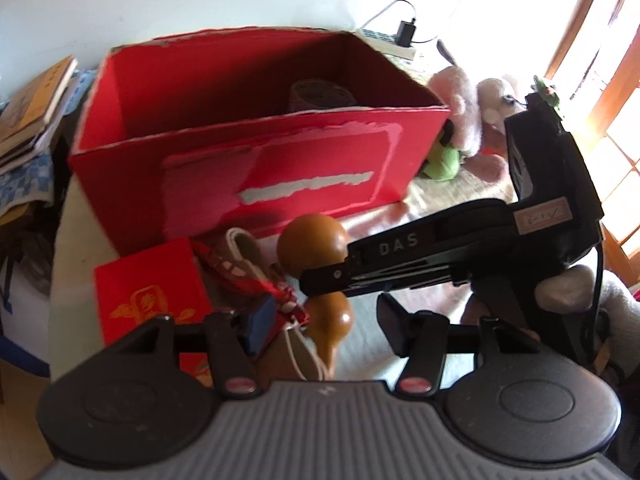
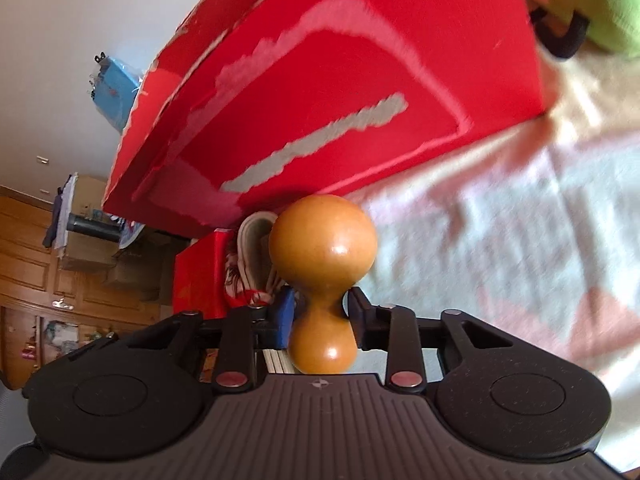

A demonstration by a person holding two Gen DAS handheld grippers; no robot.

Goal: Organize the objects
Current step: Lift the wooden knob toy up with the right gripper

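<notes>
The right gripper [image 2: 320,316] had its fingers pinched on the waist of the wooden gourd [image 2: 322,248] before the red box [image 2: 320,80], the left gripper [image 1: 324,324] half-open and empty; lifting it into the box seemed next.

The round patterned thing [image 1: 320,96] inside the red box [image 1: 256,184] shows only its top, the front wall covering the rest; the gourd [image 2: 323,280] has its waist hidden between the right tool's [image 2: 320,320] pads, its lower bulb partly behind the tool's body; the green plush [image 2: 616,12] is cut by the picture's edge (and blurred); the small shoe [image 1: 244,264] lies half behind the left tool [image 1: 320,324].
</notes>
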